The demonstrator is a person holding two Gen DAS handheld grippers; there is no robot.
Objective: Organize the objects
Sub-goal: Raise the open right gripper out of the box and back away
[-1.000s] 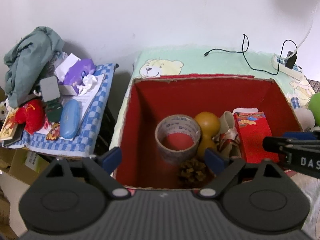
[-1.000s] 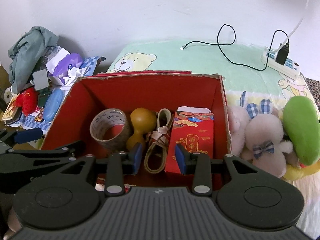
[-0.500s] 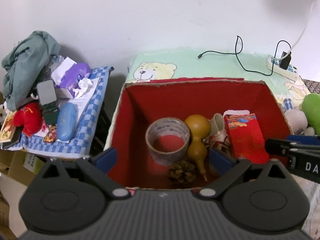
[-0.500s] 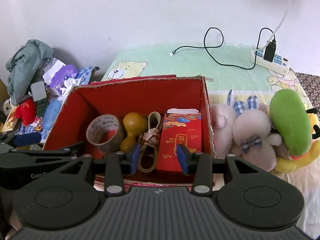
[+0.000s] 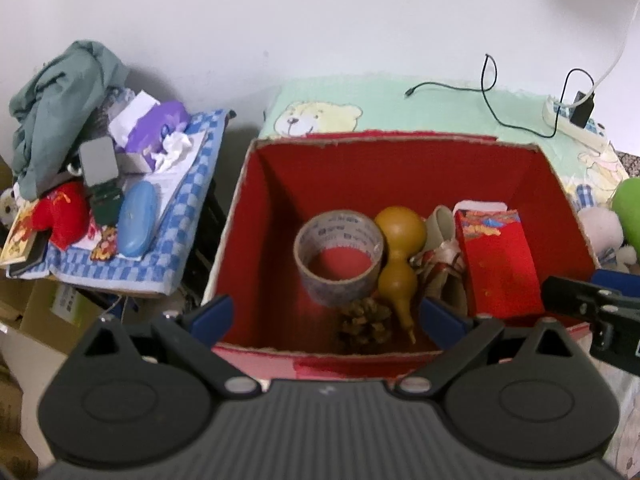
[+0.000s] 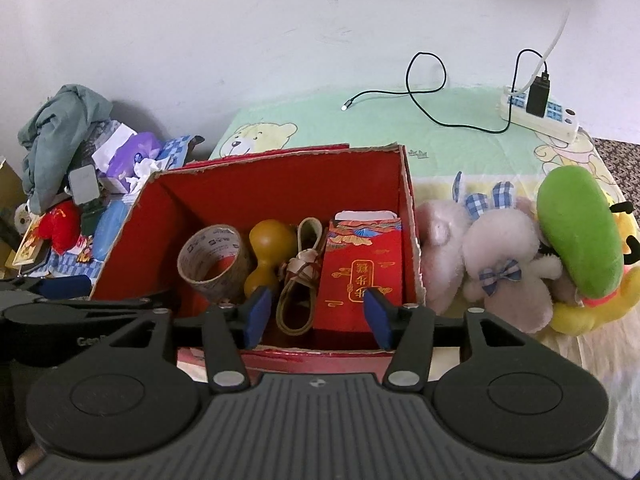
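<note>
Both gripper sets gape empty, right widening, above upright red packet.

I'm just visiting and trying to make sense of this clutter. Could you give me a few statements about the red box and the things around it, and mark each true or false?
1. The red cardboard box holds a roll of clear packing tape. True.
2. A yellow-brown gourd stands right beside the tape roll. True.
3. The pink plush rabbit with checked ears lies inside the box. False: it lies outside, against the box's right wall.
4. The right gripper grips the red paper envelope pack. False: its jaws have just been opening and press on nothing.
5. The left gripper is shut. False: it is wide open and empty.
</note>
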